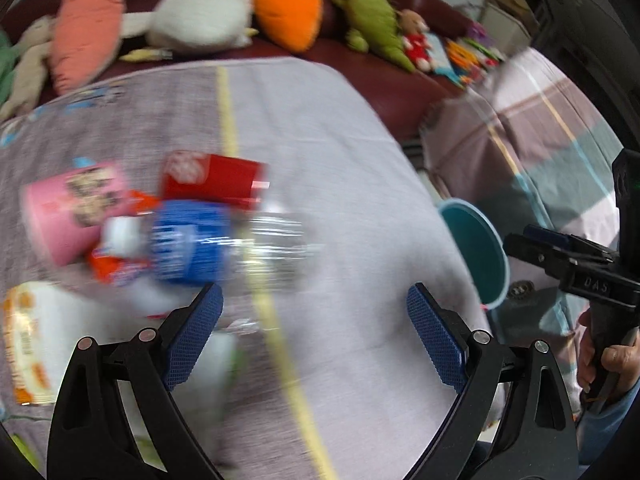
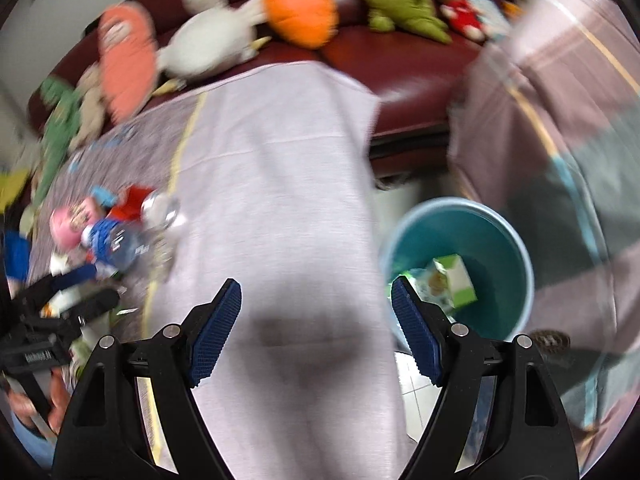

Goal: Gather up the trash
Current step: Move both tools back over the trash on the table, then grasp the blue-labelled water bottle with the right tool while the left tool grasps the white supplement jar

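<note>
1. Trash lies heaped on the cloth-covered surface [image 1: 340, 160]: a clear plastic bottle [image 1: 224, 248] with a blue label, a red carton [image 1: 216, 178], a pink cup [image 1: 72, 216] and wrappers, well apart from the teal bin [image 2: 496, 248] beside the surface's edge.
2. The left hand-held gripper [image 1: 316, 336] hangs near the bottle, jaws apart and empty; the right hand-held gripper [image 2: 316, 328] is also spread and empty, next to the bin.
3. Risk: the bottle looks light and round, so a hasty pinch could squirt it away or scatter wrappers.
4. The bottle lies on its side, long axis running across the left view, toward the bin; blur hides which end the cap is.
</note>
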